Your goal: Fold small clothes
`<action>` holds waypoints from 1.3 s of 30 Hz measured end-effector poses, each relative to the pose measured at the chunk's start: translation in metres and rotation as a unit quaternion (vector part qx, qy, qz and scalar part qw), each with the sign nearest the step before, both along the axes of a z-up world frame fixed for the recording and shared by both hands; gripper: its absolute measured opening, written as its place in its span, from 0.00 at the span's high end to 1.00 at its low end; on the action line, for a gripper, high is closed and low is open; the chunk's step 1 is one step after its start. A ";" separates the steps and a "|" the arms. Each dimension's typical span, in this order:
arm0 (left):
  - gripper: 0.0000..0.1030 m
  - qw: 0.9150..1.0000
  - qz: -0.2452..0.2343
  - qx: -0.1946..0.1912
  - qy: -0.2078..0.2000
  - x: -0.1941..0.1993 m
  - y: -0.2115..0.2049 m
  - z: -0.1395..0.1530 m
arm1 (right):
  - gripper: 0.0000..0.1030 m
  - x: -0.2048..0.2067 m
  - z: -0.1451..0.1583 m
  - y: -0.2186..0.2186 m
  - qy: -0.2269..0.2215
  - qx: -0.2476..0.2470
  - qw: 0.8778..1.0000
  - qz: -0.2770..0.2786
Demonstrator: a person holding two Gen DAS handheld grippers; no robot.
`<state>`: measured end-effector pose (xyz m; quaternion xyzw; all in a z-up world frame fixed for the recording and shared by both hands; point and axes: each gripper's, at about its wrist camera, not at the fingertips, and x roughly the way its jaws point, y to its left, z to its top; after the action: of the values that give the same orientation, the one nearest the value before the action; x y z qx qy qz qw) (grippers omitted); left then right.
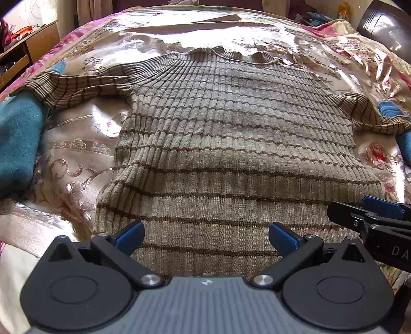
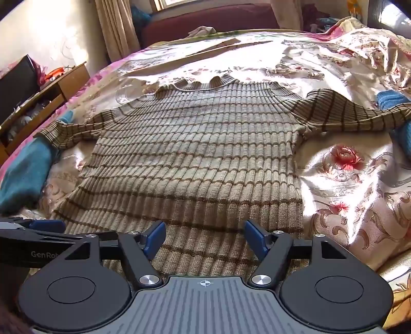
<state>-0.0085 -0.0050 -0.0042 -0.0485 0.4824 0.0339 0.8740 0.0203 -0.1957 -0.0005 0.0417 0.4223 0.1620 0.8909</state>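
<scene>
A beige ribbed sweater with brown stripes (image 1: 226, 144) lies flat on the bed, collar far, hem near, both short sleeves spread out. My left gripper (image 1: 205, 239) hovers open over the hem, blue pads wide apart and touching nothing. At the right edge of this view the right gripper (image 1: 370, 213) shows from the side. In the right wrist view the same sweater (image 2: 195, 159) fills the middle, and my right gripper (image 2: 204, 240) stands open above the hem near its right corner. The left gripper's fingers (image 2: 46, 226) show at the far left.
The bed carries a shiny floral cover (image 2: 346, 179). Teal clothes lie under the left sleeve (image 1: 18, 138) and by the right sleeve (image 1: 390, 110). A wooden bedside cabinet (image 2: 51, 95) stands left of the bed, with curtains and a dark red headboard (image 2: 205, 23) beyond.
</scene>
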 end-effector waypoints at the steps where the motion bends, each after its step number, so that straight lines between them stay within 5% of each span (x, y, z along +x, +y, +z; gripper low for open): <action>1: 0.00 1.000 -0.001 0.001 0.000 0.000 0.000 0.000 | 0.33 0.000 0.000 0.000 0.000 0.000 1.000 0.000; 39: 0.00 1.000 -0.003 0.011 0.004 0.000 -0.002 -0.002 | 0.31 -0.002 -0.001 -0.004 0.002 -0.002 1.000 0.000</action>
<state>-0.0083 -0.0070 -0.0060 -0.0374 0.4856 0.0362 0.8726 0.0184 -0.1995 -0.0016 0.0405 0.4242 0.1616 0.8901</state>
